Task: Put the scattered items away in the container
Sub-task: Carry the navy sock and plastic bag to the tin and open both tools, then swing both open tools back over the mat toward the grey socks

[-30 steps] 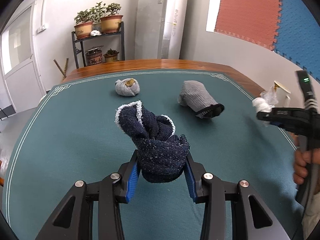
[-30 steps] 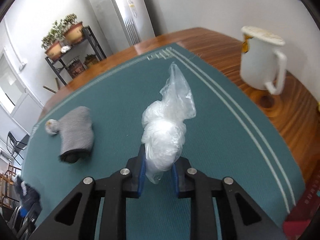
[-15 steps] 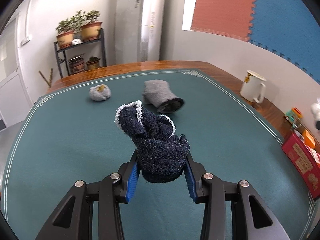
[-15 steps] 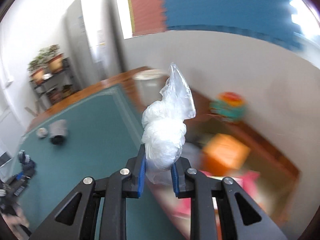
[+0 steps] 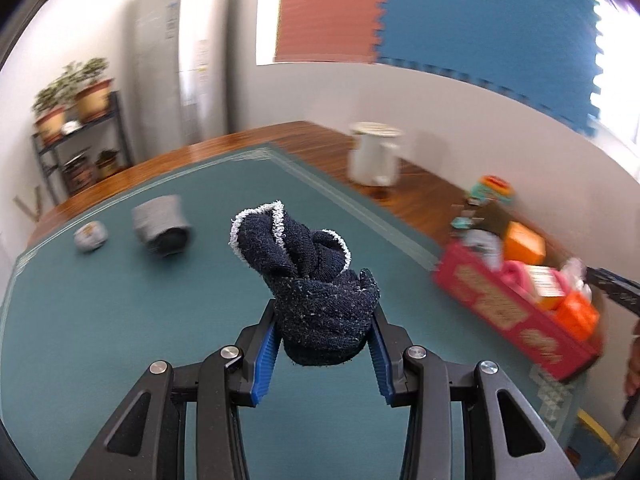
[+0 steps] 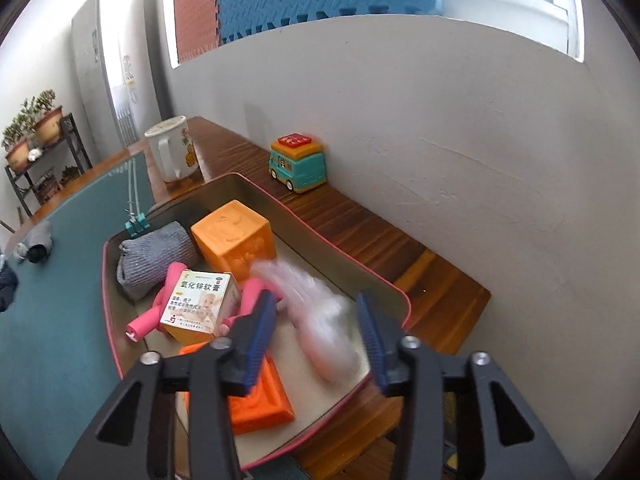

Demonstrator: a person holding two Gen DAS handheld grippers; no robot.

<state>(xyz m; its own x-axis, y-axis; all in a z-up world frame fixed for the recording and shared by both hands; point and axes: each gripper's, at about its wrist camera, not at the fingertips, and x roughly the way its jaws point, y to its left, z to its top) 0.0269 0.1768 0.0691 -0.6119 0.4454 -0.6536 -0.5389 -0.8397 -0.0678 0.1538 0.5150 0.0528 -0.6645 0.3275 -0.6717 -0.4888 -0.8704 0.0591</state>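
My left gripper [image 5: 322, 354] is shut on a dark navy sock [image 5: 316, 280] and holds it above the green mat. My right gripper [image 6: 318, 340] is open over the pink-rimmed box [image 6: 110, 316]. A blurred clear plastic bag [image 6: 316, 316] is between and below its fingers, inside the box. The box also holds a grey sock [image 6: 154, 256], orange blocks [image 6: 234, 236], a pink item [image 6: 146, 320] and a small carton [image 6: 198, 304]. In the left wrist view the box [image 5: 516, 320] is at the right. A grey sock [image 5: 162, 228] and a small sock ball [image 5: 90, 236] lie on the mat.
A white mug [image 6: 172, 152] and a toy bus [image 6: 298, 162] stand on the wooden table edge by the wall. A plant shelf [image 5: 76, 136] stands beyond the table. The green mat [image 5: 100, 320] covers most of the table.
My right gripper swung over the box and opened, letting go of the plastic bag, which is dropping into the box. My left gripper turned right toward the box, still holding the navy sock.
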